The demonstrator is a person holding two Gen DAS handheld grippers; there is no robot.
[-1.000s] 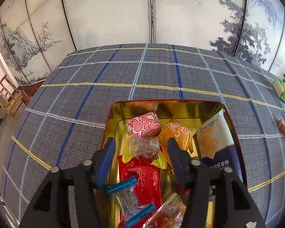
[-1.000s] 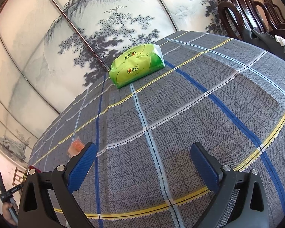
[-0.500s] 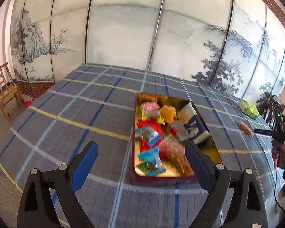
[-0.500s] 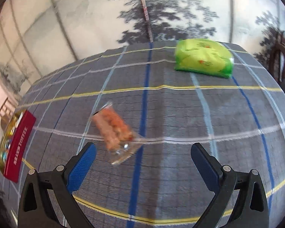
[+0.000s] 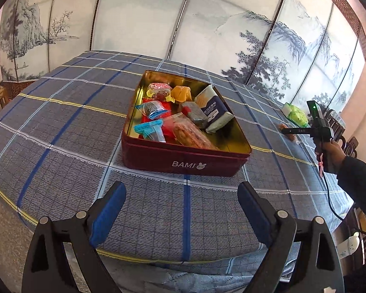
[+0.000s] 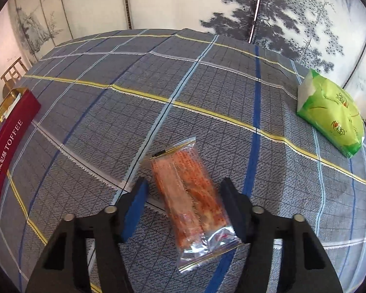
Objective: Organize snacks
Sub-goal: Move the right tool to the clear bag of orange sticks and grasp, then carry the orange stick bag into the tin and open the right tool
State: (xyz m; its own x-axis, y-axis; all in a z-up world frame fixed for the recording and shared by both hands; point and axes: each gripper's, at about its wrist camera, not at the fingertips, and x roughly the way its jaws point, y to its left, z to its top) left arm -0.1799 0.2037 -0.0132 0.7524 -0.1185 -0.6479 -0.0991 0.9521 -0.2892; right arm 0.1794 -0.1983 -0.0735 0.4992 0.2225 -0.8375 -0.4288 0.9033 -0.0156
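The right gripper [image 6: 184,205] is coming down around a clear packet of orange snack sticks [image 6: 190,200] lying on the checked tablecloth [image 6: 207,112]. Its jaws have just been closing in, and the packet is now sitting between the blue pads [image 6: 135,207] — the right one looks to be touching the wrapper's edge, the left one is standing a little clear, so no grip is holding yet. The step in hand looks to be the pickup of this loose snack for the red tin [image 5: 183,157], which is standing open near the middle of the table, well apart from the packet and already holding a jumble of wrapped sweets and biscuits.

The left gripper [image 5: 181,204] is hanging spread wide and empty over the cloth just in front of the tin. A green packet [image 6: 334,114] is lying further off, near the table's far edge.

Next the pads need to pinch across the packet's middle — gently, since the film is slippery and the sticks inside are probably brittle — then lift and carry it over the tin's rim
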